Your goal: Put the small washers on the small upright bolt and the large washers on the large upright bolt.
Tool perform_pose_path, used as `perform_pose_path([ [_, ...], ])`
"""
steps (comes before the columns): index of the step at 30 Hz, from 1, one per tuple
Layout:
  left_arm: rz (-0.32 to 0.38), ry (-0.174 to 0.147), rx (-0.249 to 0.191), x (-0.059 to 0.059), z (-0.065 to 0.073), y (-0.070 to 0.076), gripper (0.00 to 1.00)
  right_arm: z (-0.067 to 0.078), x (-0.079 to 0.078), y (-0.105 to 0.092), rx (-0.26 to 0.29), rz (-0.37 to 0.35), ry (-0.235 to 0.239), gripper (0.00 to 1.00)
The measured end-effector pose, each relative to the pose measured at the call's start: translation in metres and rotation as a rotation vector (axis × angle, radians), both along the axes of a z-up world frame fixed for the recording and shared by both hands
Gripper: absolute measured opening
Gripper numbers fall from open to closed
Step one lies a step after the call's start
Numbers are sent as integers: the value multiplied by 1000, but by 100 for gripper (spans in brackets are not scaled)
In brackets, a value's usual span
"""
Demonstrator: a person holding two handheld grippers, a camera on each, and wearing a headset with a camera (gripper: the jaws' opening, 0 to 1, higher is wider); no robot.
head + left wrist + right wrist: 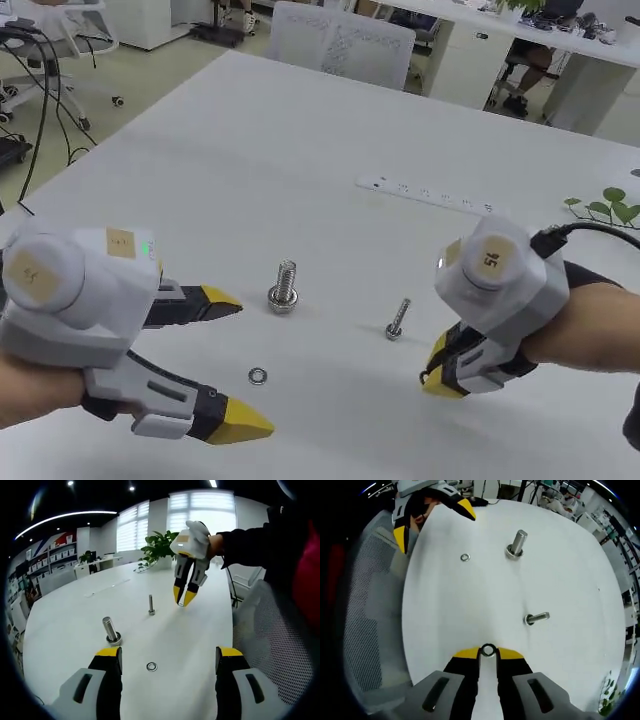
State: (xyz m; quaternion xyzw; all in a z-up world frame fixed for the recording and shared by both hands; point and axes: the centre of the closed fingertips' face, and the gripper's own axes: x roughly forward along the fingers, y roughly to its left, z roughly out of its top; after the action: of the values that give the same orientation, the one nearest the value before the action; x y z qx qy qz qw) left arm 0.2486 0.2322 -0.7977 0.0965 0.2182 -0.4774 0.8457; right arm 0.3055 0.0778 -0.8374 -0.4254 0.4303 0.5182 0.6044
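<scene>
Your L gripper point(245, 363) jaws stand wide, loose washer point(258, 376) btwn tips; large bolt point(284, 287) just ahead, small bolt point(398, 320) near R gripper point(432, 380).

— Where does the head view look from?
— From above the near edge of the desk point(300, 150), tilted forward and down, fairly close.
— And the left gripper view?
— Low over the desk, facing across it along its wide-apart jaws. The large bolt point(111, 630) sits near, the small bolt point(150, 605) farther, and the right gripper point(184, 600) beyond, facing back.
— The right gripper view?
— Higher, pitched steeply down and rolled, so the small bolt appears sideways. A pinched washer point(488, 651) sits at its jaw tips, and the left gripper point(434, 522) shows at top left.
— What do they share?
— All three take in both bolts and the loose washer point(258, 376).
</scene>
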Motion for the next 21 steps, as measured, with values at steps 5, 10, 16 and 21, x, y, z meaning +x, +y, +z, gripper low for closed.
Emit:
perform_pose_path([
  [5,-14,-4,-4,6,3,-7,76,9,9,-6,5,-19,-19,14],
  [10,-32,-2,0,8,4,-12,76,16,17,-13,7,-31,-35,14],
  [16,-46,-2,1,13,9,-20,76,27,26,-14,5,-33,-54,14],
  [21,-53,-2,2,18,10,-24,76,34,34,-9,16,-24,-68,14],
])
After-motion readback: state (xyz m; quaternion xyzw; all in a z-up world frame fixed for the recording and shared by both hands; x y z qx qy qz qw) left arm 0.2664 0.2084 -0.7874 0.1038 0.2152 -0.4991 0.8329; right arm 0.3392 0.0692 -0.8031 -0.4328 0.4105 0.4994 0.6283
